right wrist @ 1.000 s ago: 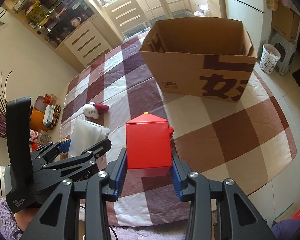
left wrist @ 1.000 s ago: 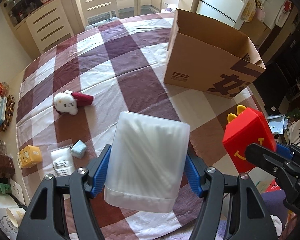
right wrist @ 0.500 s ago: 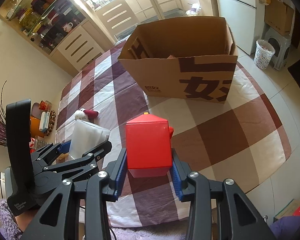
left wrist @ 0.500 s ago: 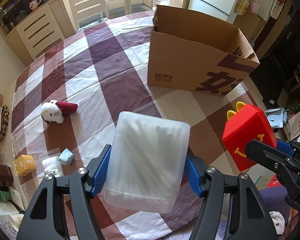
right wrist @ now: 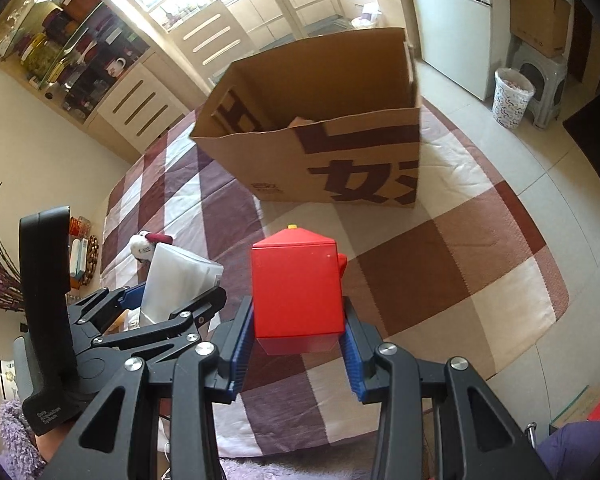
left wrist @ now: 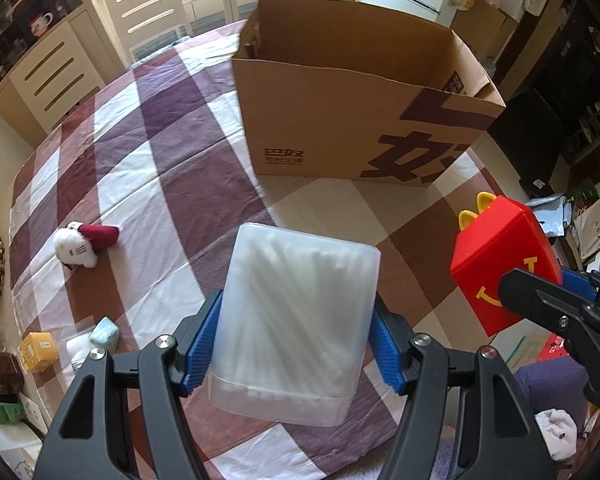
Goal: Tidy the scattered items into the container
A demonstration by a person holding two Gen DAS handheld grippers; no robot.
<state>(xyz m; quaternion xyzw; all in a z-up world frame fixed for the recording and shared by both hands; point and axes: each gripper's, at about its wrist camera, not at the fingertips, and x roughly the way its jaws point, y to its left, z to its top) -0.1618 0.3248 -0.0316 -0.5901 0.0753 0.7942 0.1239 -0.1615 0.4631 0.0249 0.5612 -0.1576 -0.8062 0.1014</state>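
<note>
The left hand-held gripper (left wrist: 292,344) pinched a translucent box (left wrist: 296,320) and the right hand-held gripper (right wrist: 296,336) a red box (right wrist: 296,288), both short of the cardboard carton (left wrist: 340,120) at upper centre. A plush toy (left wrist: 82,244) and small packets (left wrist: 72,344) at lower left remained on the surface (left wrist: 180,208).

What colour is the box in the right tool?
Red, with yellow handles and a yellow smile: the box shows best in the left wrist view.
</note>
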